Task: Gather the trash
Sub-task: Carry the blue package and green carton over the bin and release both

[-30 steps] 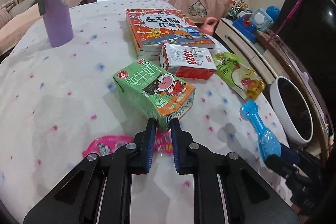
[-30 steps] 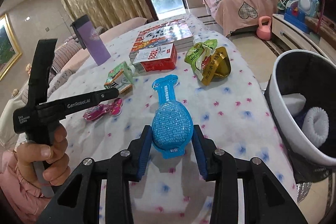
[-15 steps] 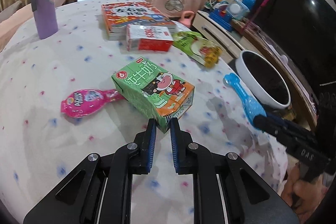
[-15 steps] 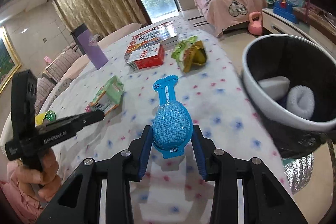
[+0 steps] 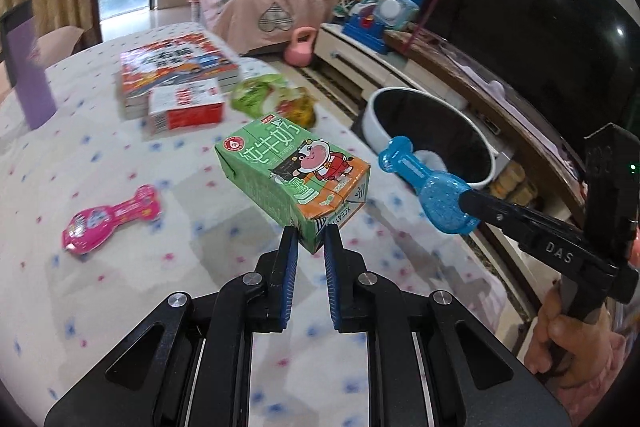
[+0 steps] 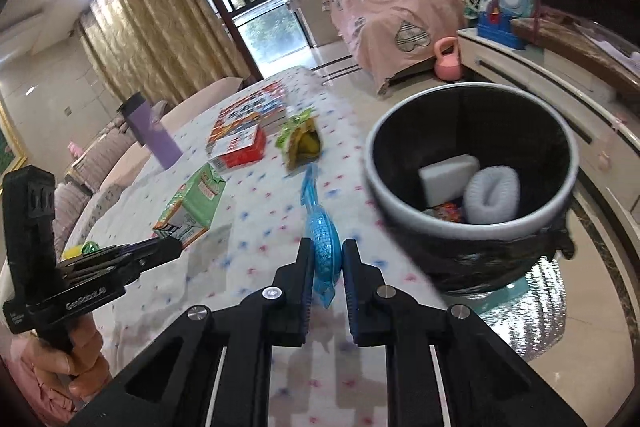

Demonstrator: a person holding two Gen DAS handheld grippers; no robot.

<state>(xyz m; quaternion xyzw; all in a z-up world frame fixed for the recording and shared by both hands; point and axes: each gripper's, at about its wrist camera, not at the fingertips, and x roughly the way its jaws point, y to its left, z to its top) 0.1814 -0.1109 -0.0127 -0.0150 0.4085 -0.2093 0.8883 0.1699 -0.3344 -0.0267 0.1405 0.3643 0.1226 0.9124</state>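
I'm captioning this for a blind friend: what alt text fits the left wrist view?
The left gripper holds a green milk carton above a dotted tablecloth, while the right gripper holds a blue packet near a bin.

- A round table under a white cloth with red and blue dots [image 5: 100,147] fills the foreground
- A bed draped in a pink cover printed with plaid hearts [image 6: 396,7] stands against the far wall
- Gold-brown patterned curtains [image 6: 160,27] hang beside a dark-framed glass balcony door [image 6: 260,7], daylight coming through it
- A large black flat television screen [image 5: 520,27] sits on a long low white cabinet with a brown wooden top [image 5: 400,75]
- The glossy pale tiled floor [image 6: 592,267] reflects light
- A grey-pink sofa [image 6: 100,163] lies behind the table
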